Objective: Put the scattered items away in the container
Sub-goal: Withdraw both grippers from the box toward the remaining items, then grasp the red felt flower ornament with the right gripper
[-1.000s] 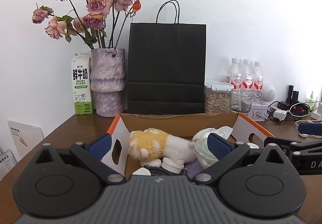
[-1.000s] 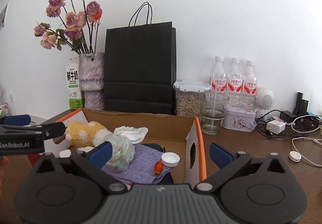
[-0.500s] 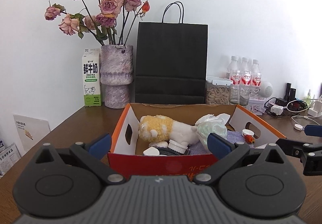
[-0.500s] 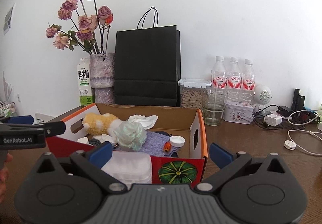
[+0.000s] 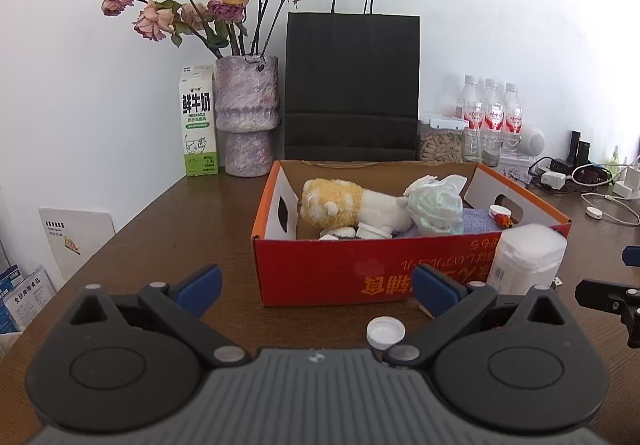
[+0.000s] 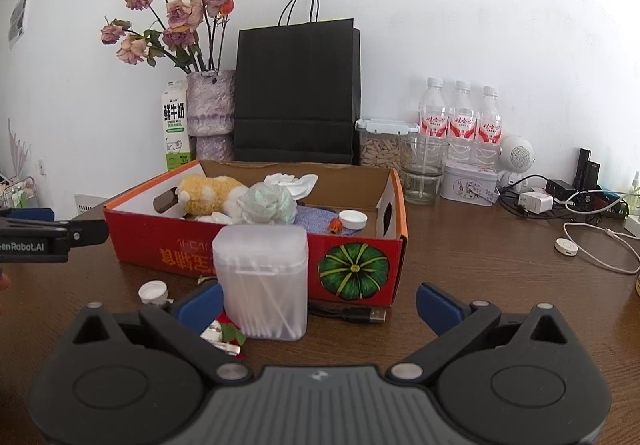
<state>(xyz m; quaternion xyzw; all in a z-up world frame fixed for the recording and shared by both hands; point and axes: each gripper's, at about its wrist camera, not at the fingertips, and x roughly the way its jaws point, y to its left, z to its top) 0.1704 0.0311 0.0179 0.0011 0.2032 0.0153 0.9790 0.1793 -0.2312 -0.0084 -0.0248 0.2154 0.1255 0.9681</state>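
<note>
Left gripper (image 5: 316, 287): jaws spread wide, empty, held over the bench (image 5: 168, 237) before the box. Small white-capped bottle (image 5: 385, 333): on the bench just beside that gripper's right finger. Red cardboard box (image 6: 248, 245): contained a yellow-and-white plush toy (image 6: 212, 193), a crumpled pale-green bag (image 6: 268, 205), a purple cloth (image 6: 316, 215), a white cap (image 6: 353, 219). Cotton-swab tub (image 6: 262, 281): upright against the box front, outside it. USB cable (image 6: 356, 313): beside the tub. Right gripper (image 6: 318, 307): jaws wide apart, empty.

Cotton-swab box (image 6: 262, 281) blocks carton (image 6: 360, 265) front; top open.
</note>
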